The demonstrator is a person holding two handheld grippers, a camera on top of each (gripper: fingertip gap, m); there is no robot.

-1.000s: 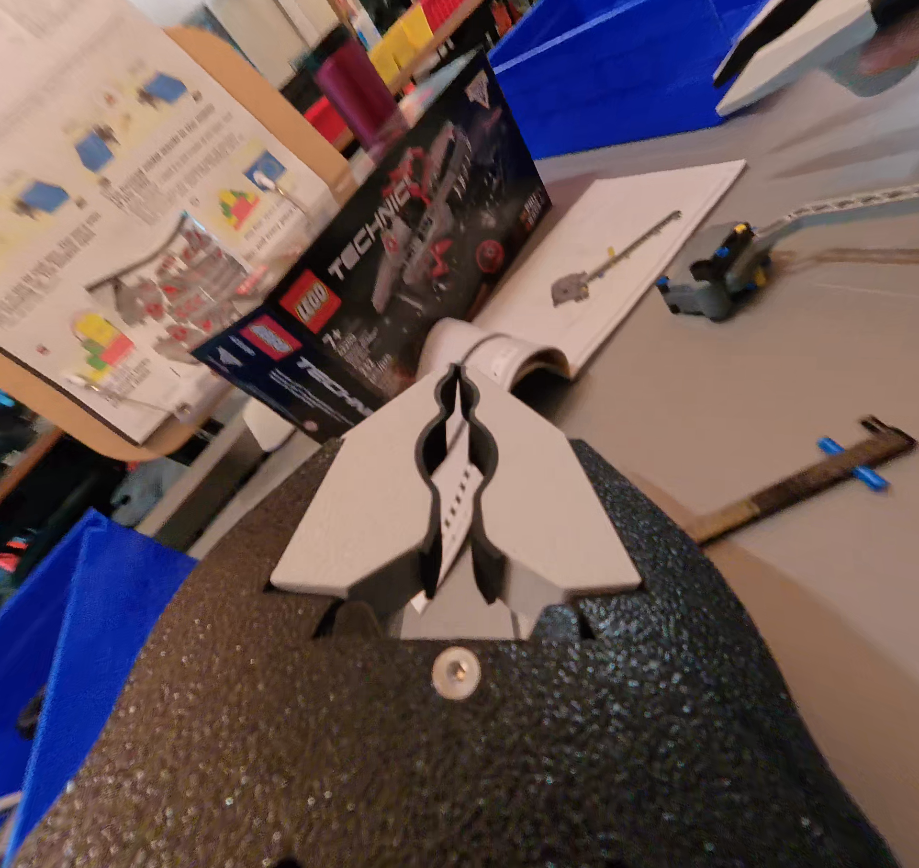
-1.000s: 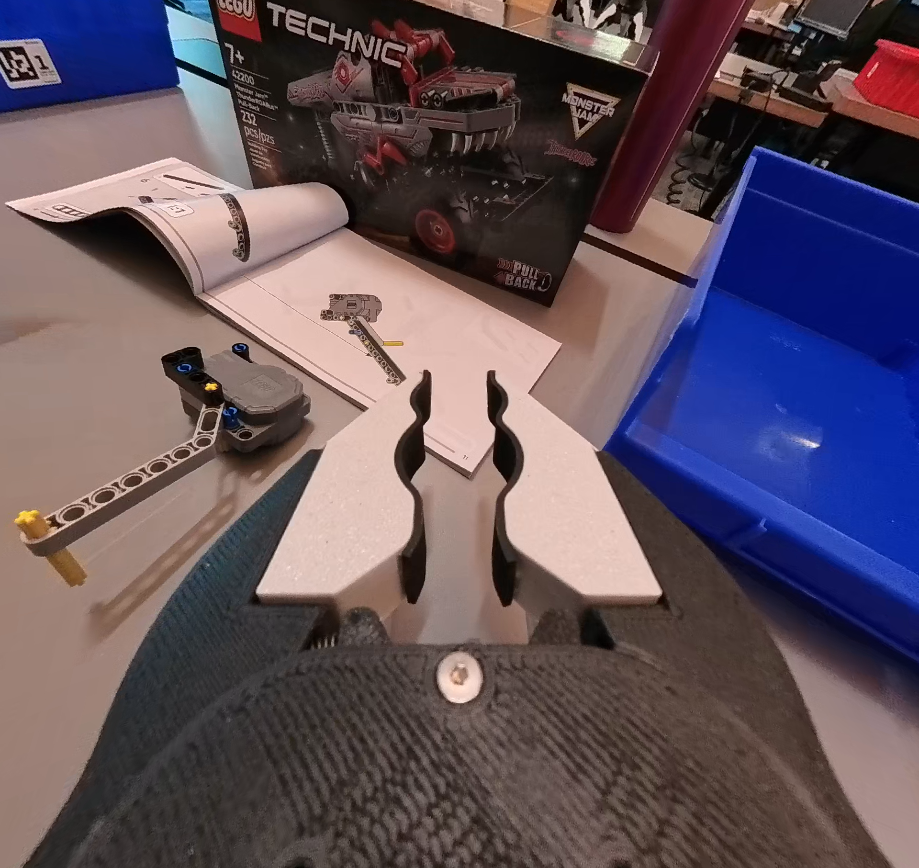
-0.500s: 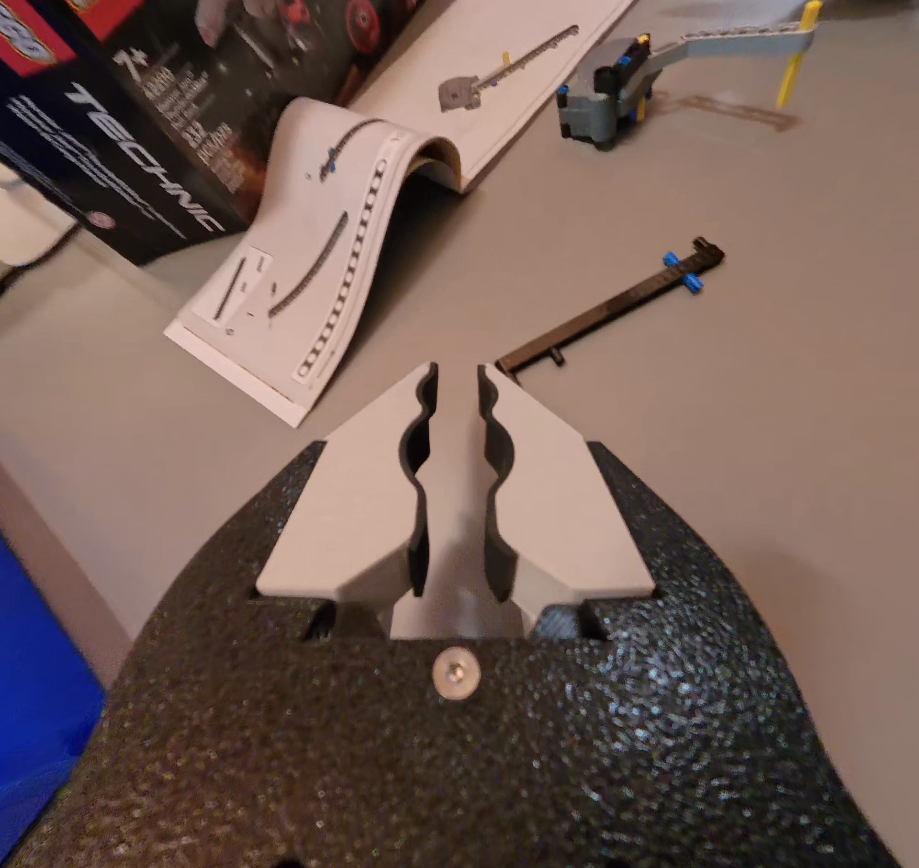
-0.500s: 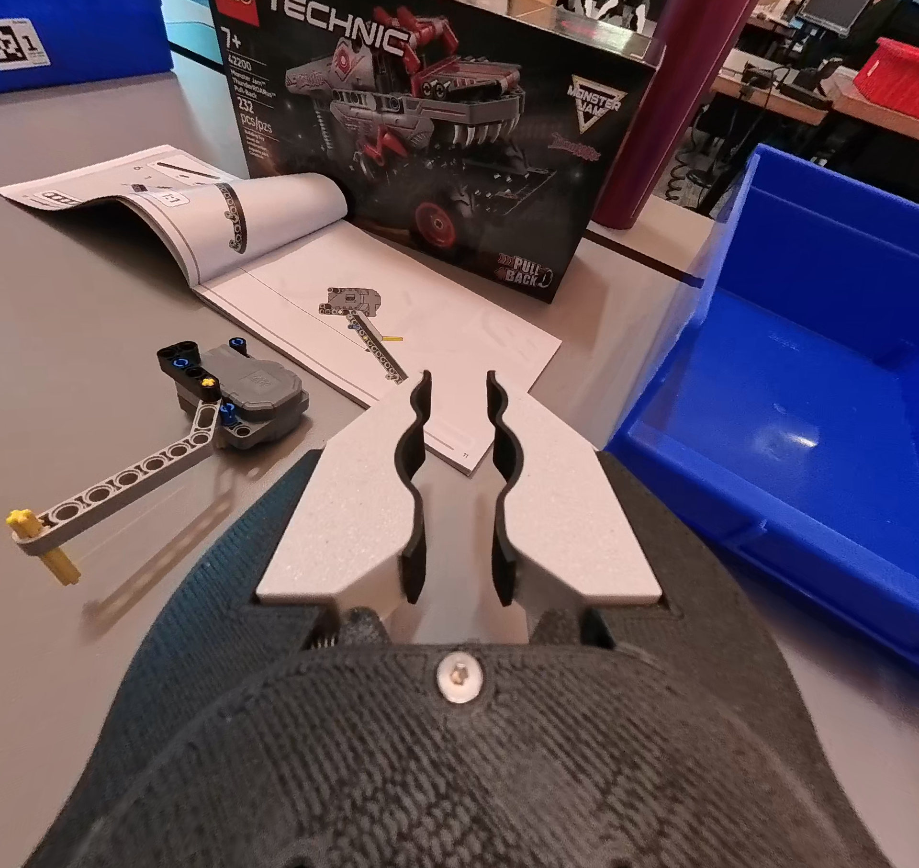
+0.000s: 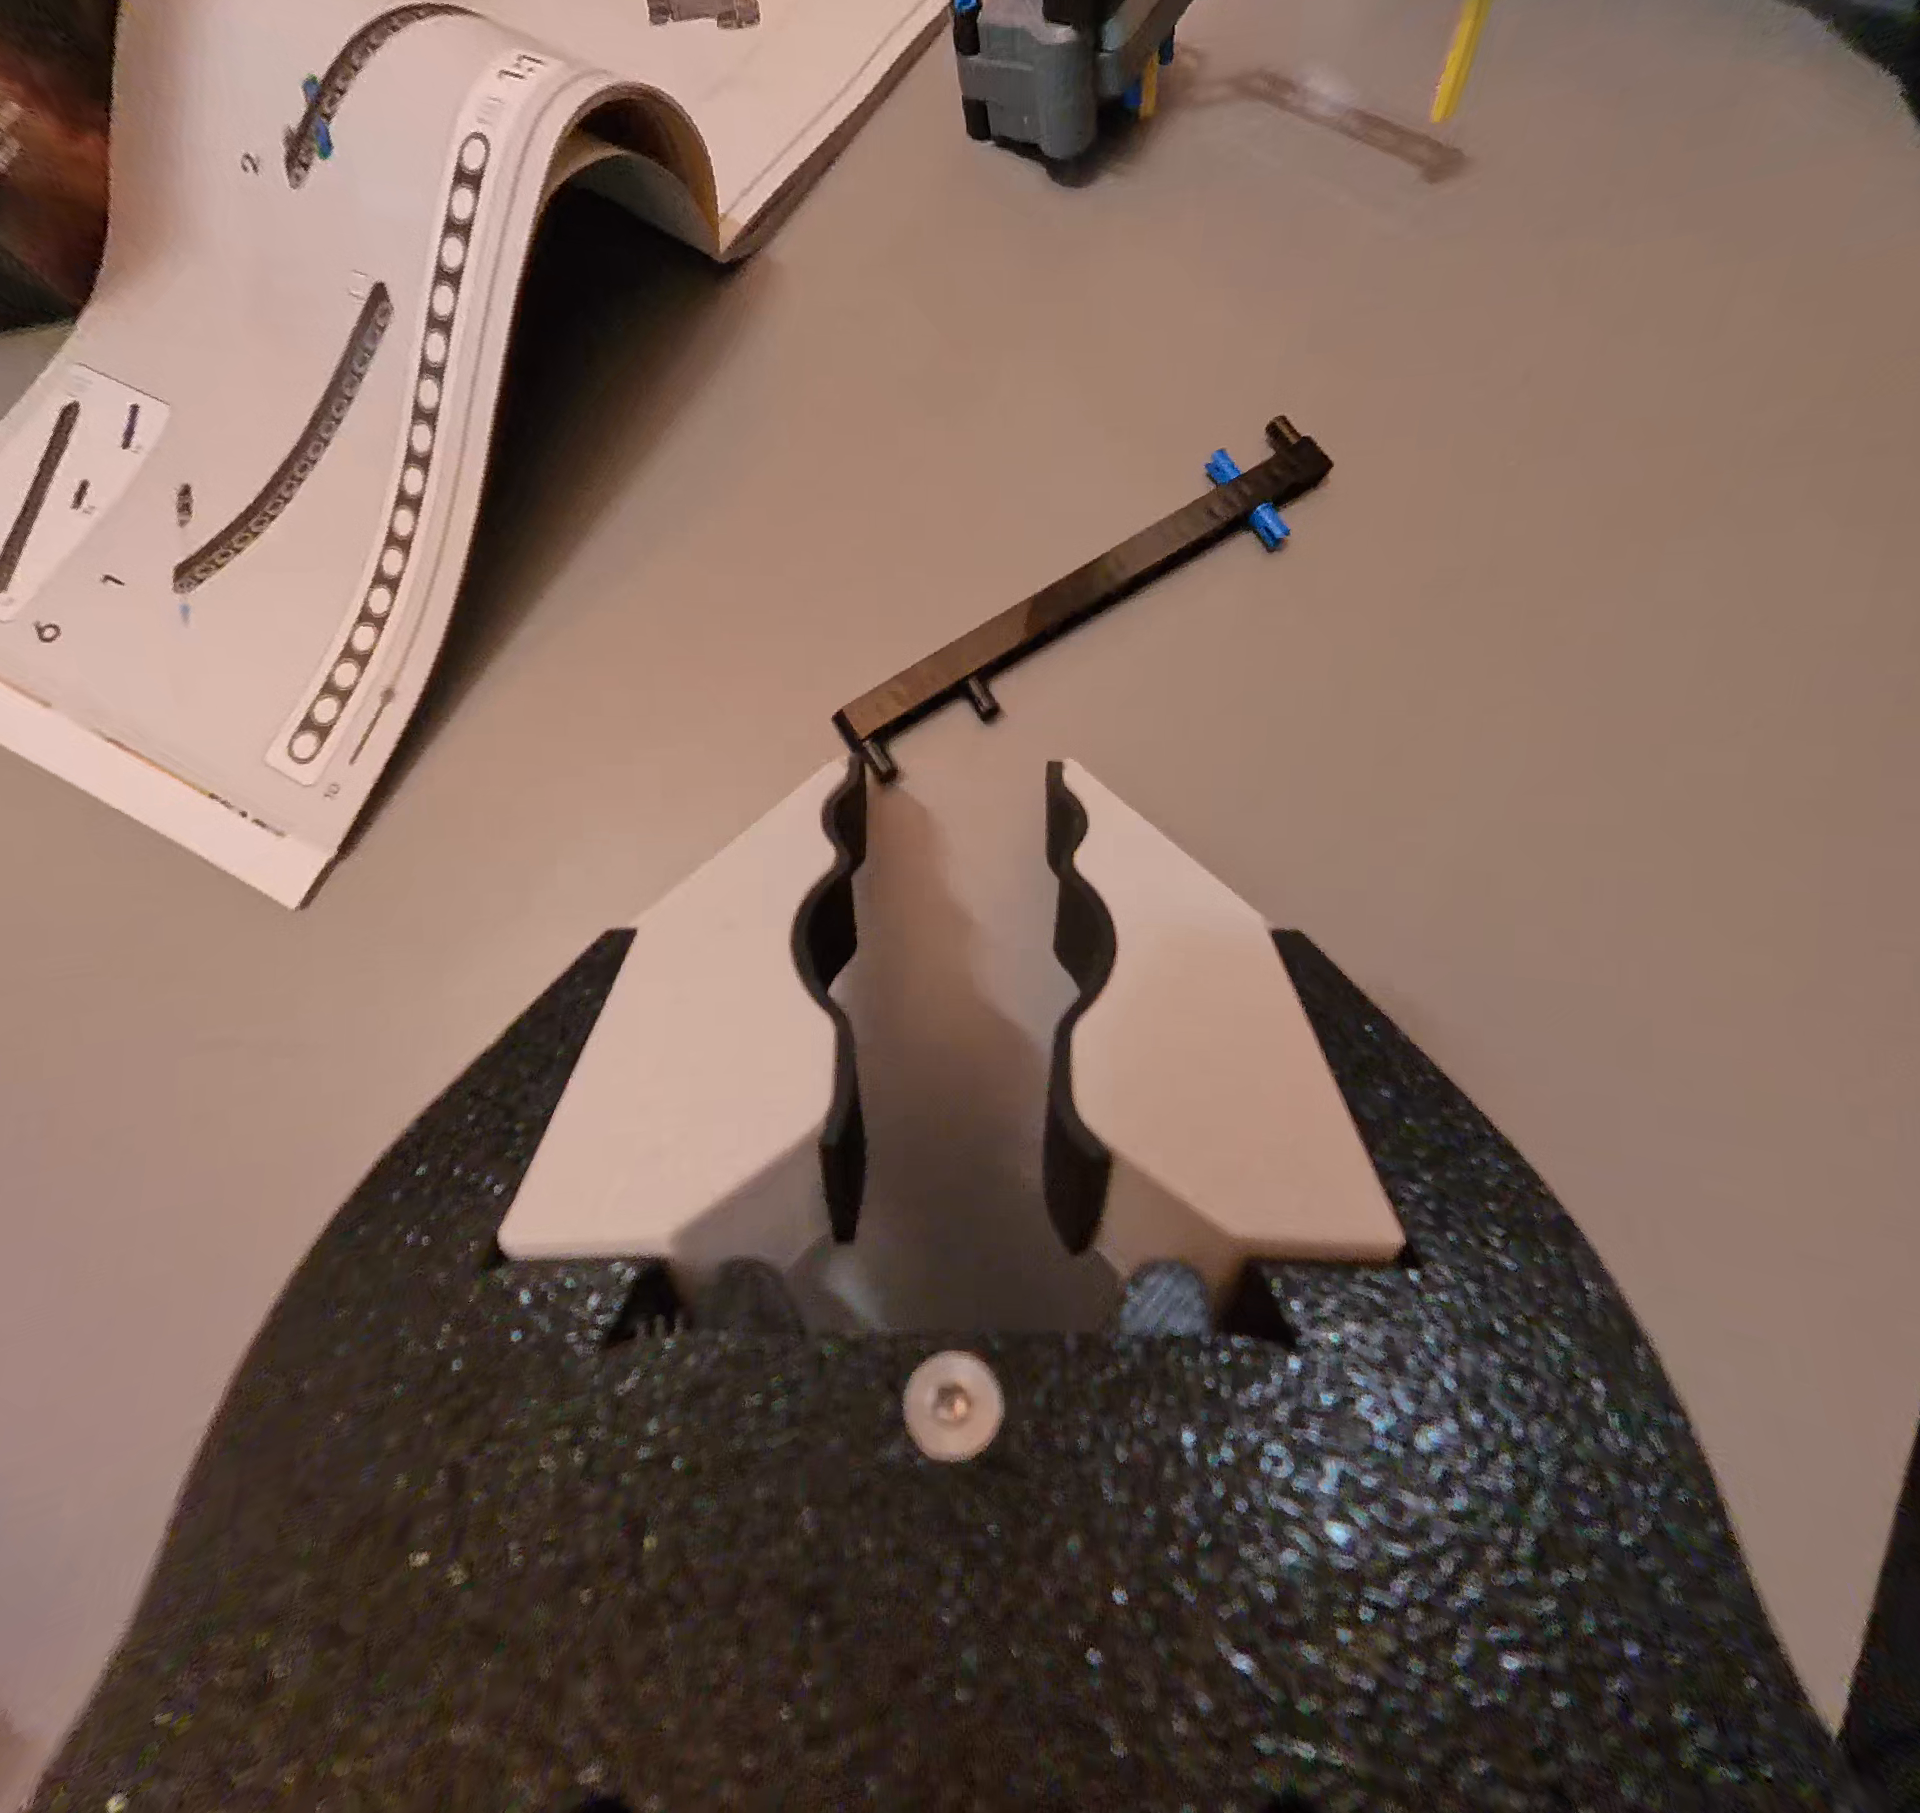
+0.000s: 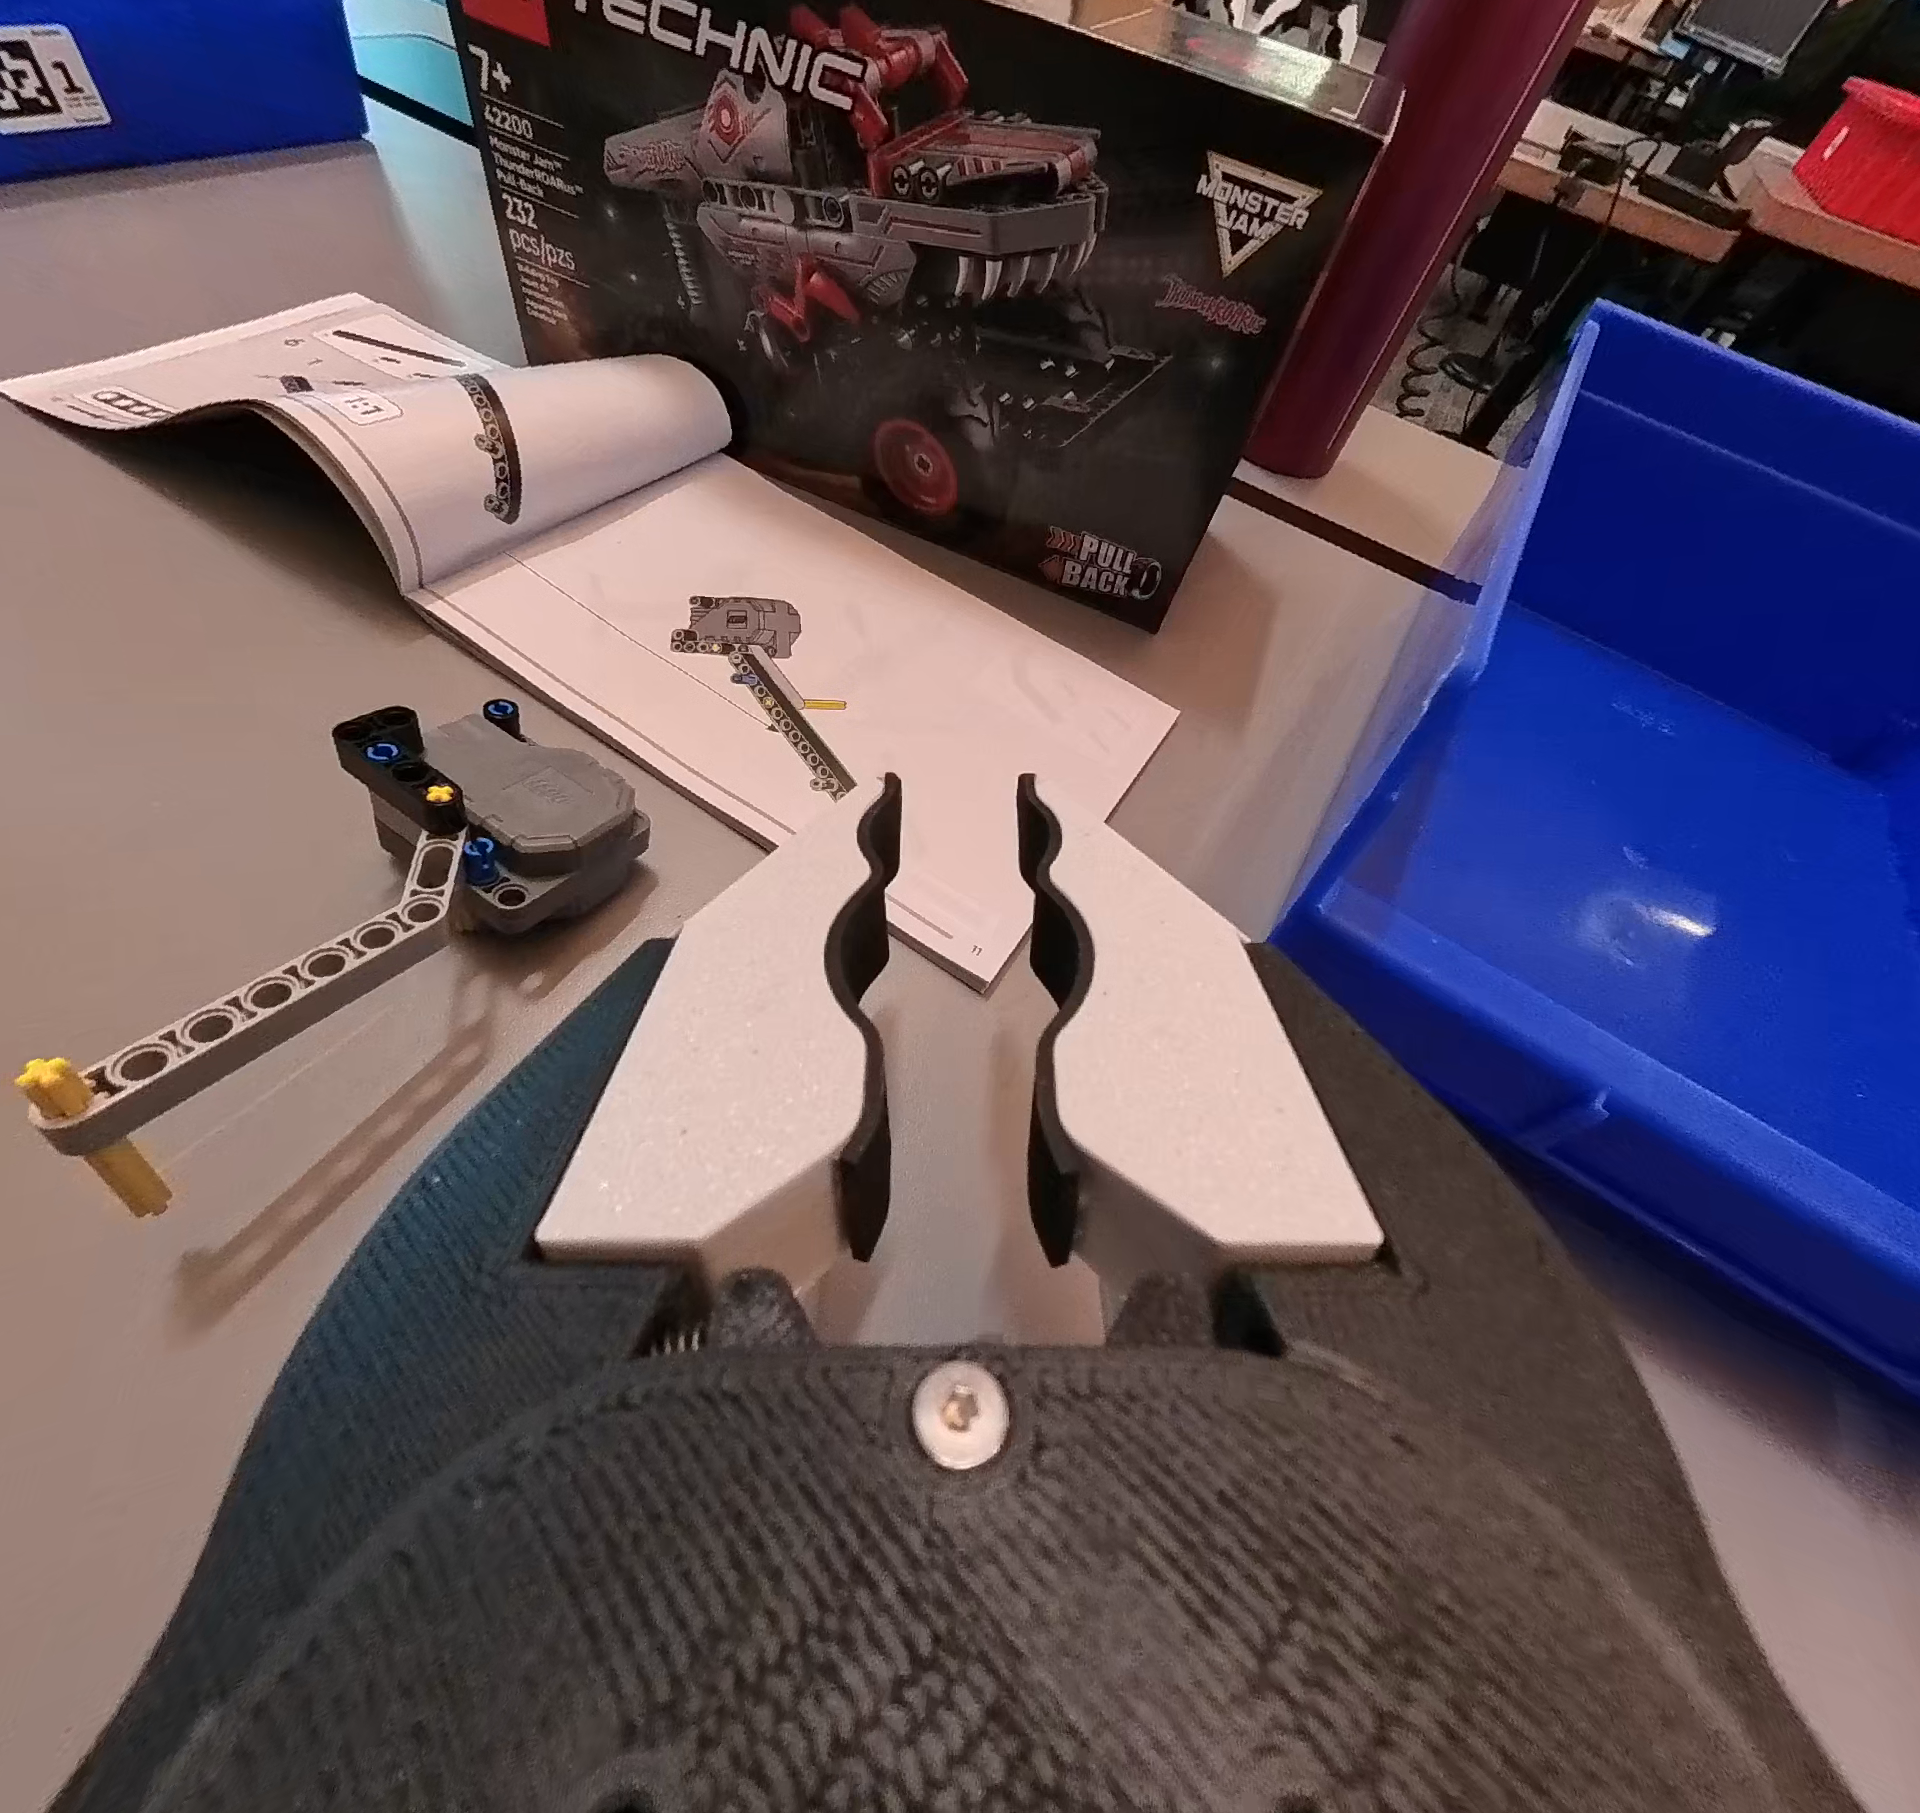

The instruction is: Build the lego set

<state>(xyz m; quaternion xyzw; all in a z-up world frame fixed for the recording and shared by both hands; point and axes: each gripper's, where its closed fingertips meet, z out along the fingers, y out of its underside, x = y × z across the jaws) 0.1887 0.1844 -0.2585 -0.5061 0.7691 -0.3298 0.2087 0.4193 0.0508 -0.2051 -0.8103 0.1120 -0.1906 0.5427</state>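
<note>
Early in build: grey pull-back motor block (image 6: 540,818) with angled grey beam (image 6: 270,994) and yellow axle (image 6: 94,1135) assembled; long black beam (image 5: 1081,600) (blue pin fitted) loose on table (image 5: 1455,828). Left gripper (image 5: 951,776) spread, just short of it; right gripper (image 6: 956,787) spread, empty. Remaining parts unseen; blue bin (image 6: 1662,828) cropped.

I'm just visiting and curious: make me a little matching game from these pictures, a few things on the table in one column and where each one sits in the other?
Things:
1. black beam
2. booklet
3. blue bin
4. grey motor block

Places:
A. right of the right claw
B. lying open in front of the box
C. just ahead of the left claw
D. joined to a grey beam with a yellow axle

Pairs: 1-C, 2-B, 3-A, 4-D
</note>
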